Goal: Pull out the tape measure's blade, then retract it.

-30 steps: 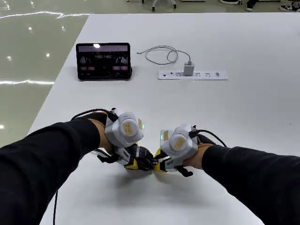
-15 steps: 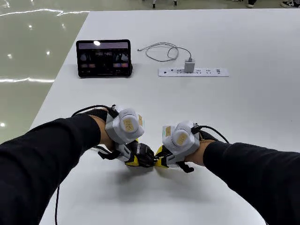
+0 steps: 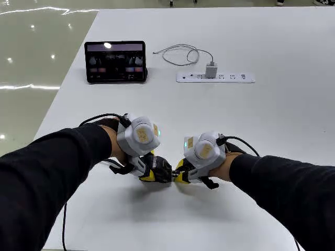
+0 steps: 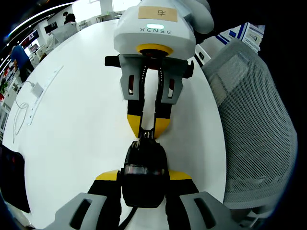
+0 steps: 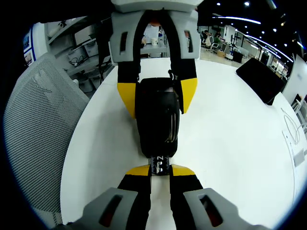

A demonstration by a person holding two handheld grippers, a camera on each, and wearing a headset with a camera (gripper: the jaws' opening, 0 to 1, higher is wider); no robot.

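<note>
A black tape measure [image 3: 160, 169] lies low over the white table [image 3: 261, 115], between my two grippers. My left gripper [image 4: 144, 175] is shut on its black case [image 4: 144, 165], yellow tips on either side. My right gripper [image 5: 160, 170] faces it and is shut on the end of the blade [image 5: 159, 163], where printed marks show. Only a very short piece of blade is out of the case [image 5: 156, 115]. In the head view the left gripper [image 3: 152, 172] and right gripper [image 3: 180, 175] nearly touch tip to tip.
A tablet [image 3: 115, 61] stands at the back left. Behind the grippers lies a white power strip [image 3: 215, 78] with a charger and coiled cable [image 3: 180, 55]. A mesh chair [image 4: 249, 124] stands past the table's near edge. A black cable [image 3: 64, 225] trails off the left arm.
The head camera has shifted a little. Both grippers keep the same hold and stay close together.
</note>
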